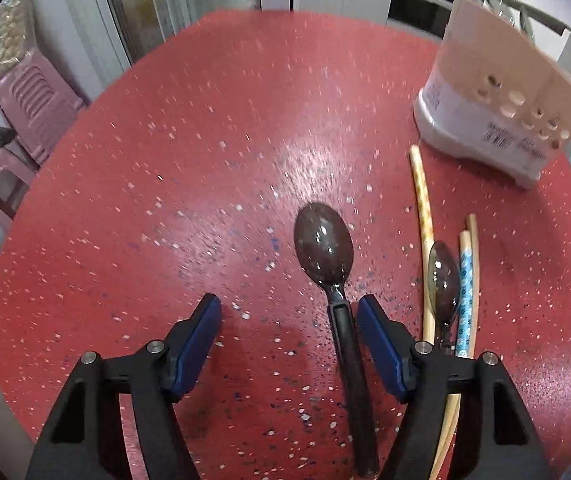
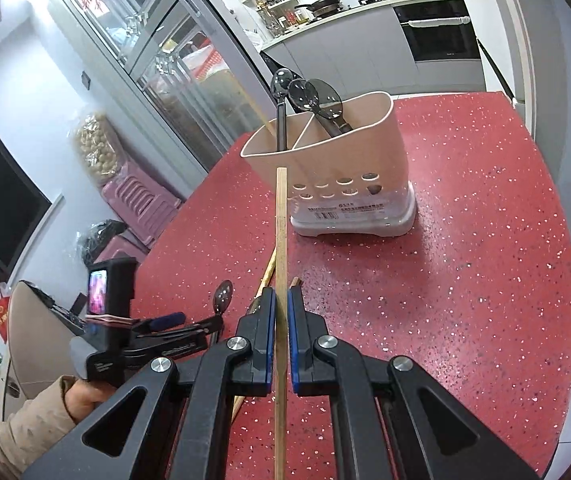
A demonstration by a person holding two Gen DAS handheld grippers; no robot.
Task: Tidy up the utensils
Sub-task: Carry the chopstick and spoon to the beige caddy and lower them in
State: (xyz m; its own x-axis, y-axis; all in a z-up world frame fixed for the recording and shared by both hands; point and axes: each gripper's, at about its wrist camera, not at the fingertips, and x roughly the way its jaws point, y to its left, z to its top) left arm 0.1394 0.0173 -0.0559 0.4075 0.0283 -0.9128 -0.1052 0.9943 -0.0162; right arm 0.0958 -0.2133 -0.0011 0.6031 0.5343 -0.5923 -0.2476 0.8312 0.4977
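Left gripper (image 1: 288, 312) spread over the spoon (image 1: 327, 258), handle by its right pad (not touching); right gripper (image 2: 281, 300) pinching a chopstick (image 2: 281, 240).

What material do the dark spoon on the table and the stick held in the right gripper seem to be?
Dark spoon: probably smoky, translucent plastic, glossy; light glints on its bowl and the table's red tints it. Stick in the right gripper: likely bamboo or wood, matte pale tan with a squared end.

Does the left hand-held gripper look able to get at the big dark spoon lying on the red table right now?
Probably yes. The left hand-held gripper is open, and the dark spoon lies flat with its handle already between the fingers, close to one pad. Nothing covers it; the chopsticks lie off to the side.
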